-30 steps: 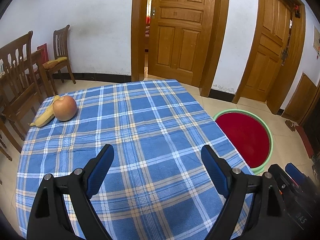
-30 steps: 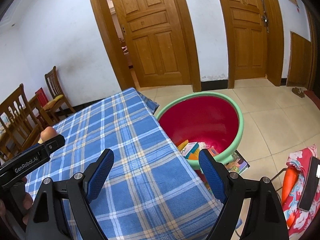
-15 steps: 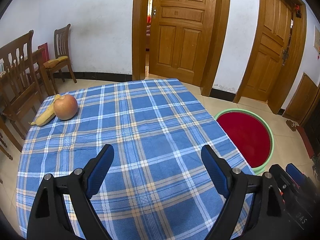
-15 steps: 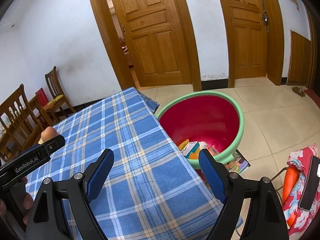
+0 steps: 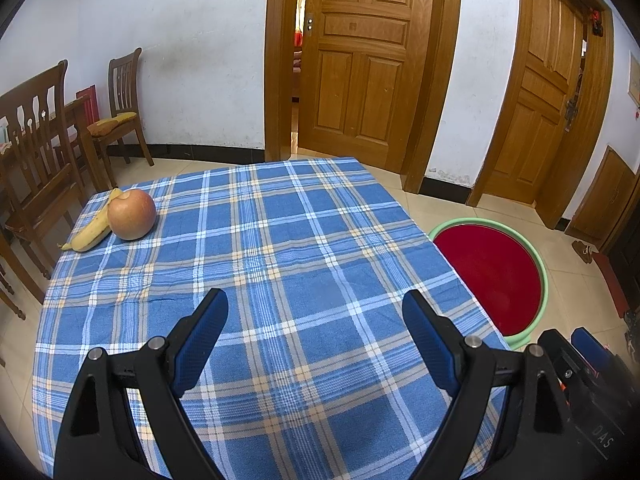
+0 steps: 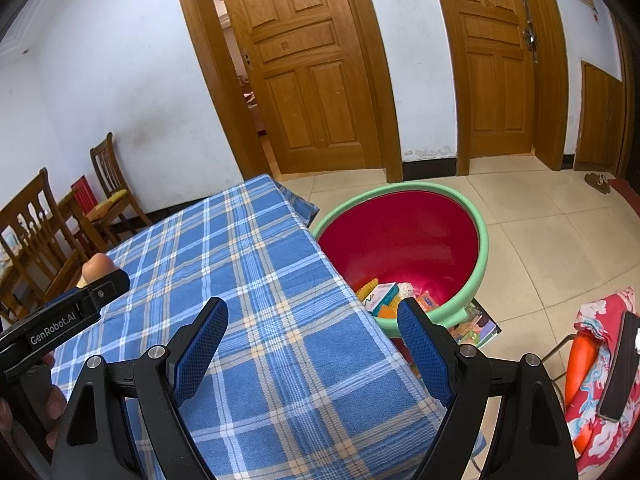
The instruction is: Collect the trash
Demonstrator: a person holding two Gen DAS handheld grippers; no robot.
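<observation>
White walls [image 5: 180,40], two panelled wooden doors [image 5: 360,60] — beige tiled floor [image 6: 540,220], wooden chairs [image 5: 120,108] at left.

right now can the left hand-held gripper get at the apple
Probably yes. The left hand-held gripper is open and empty, with only bare tablecloth between it and the apple; the banana lies behind it.

Blue plaid tablecloth [image 5: 280,264], red basin [image 6: 404,236] w/ green rim, yellow banana [image 5: 90,234].
</observation>
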